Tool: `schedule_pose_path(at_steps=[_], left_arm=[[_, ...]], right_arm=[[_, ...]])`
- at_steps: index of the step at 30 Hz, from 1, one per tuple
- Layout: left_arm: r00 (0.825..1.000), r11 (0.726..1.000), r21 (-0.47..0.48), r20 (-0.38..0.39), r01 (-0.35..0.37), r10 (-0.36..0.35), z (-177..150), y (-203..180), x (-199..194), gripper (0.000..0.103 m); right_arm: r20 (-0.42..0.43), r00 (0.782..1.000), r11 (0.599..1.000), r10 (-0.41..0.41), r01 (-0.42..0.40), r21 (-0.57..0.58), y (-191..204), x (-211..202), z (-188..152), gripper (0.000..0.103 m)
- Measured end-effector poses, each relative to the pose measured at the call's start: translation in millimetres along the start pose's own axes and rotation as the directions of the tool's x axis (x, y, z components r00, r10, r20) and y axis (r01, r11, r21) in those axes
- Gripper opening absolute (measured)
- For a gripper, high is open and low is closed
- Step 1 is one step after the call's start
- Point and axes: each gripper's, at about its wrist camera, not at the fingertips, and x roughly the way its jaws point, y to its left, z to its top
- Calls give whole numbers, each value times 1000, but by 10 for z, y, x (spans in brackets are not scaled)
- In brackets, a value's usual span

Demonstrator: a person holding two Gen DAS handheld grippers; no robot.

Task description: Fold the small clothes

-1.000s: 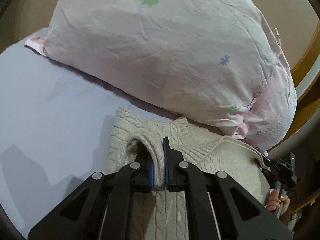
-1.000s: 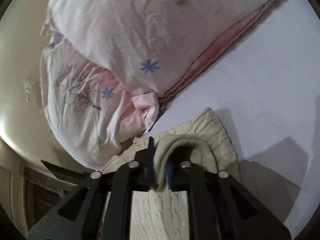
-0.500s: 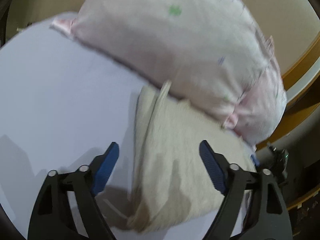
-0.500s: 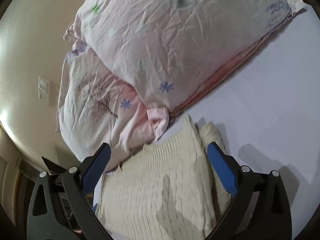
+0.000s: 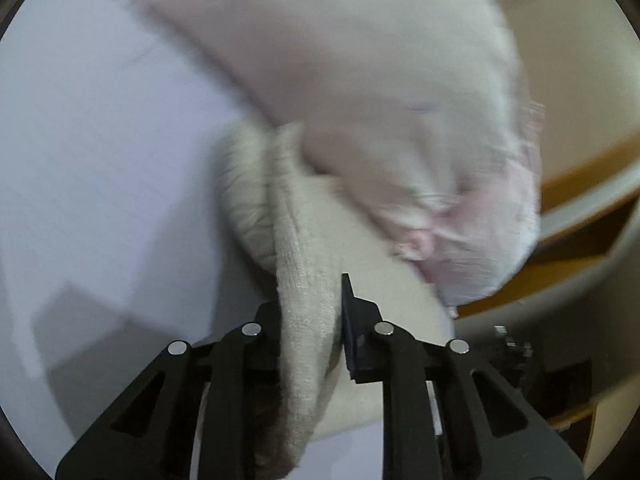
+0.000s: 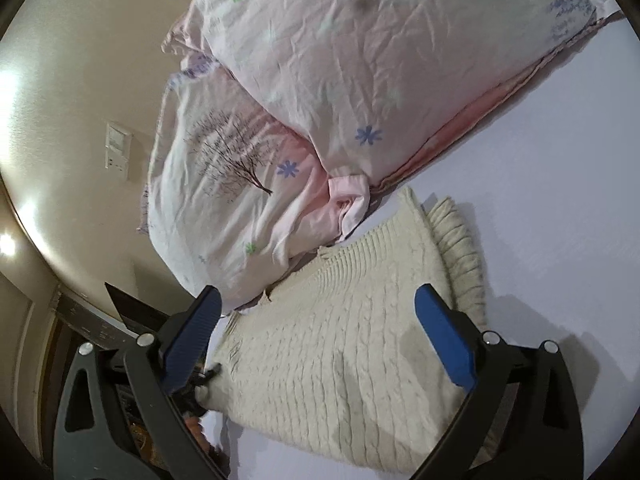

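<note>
Cream cable-knit sweater (image 6: pixel 352 344), folded into a thick pad, lay on the pale lavender bed sheet (image 6: pixel 560 168) just below the pink flower-printed pillows (image 6: pixel 360 72), its far edge touching them. Beside that pillow pile, the left gripper (image 5: pixel 312 312) was pinched onto a raised fold of the sweater's knit edge, though that view was blurred. The right gripper (image 6: pixel 320 336) hovered over the sweater with its blue-padded fingers (image 6: pixel 444 344) spread wide, gripping nothing.
</note>
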Motion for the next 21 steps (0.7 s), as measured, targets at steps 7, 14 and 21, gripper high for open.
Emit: schedule_pose_path(at_steps=[7, 14, 21], left_arm=[[968, 939, 241, -110, 246, -225, -388, -1637, 741, 16], [833, 894, 204, -488, 400, -261, -1273, -2281, 2199, 17], [963, 891, 367, -140, 268, -232, -683, -1859, 1053, 66]], right_arm=[[120, 992, 999, -36, 38, -15, -76, -438, 77, 97], [92, 985, 989, -145, 144, 19, -222, -452, 153, 97], [-33, 983, 981, -180, 177, -76, -119, -286, 169, 98]])
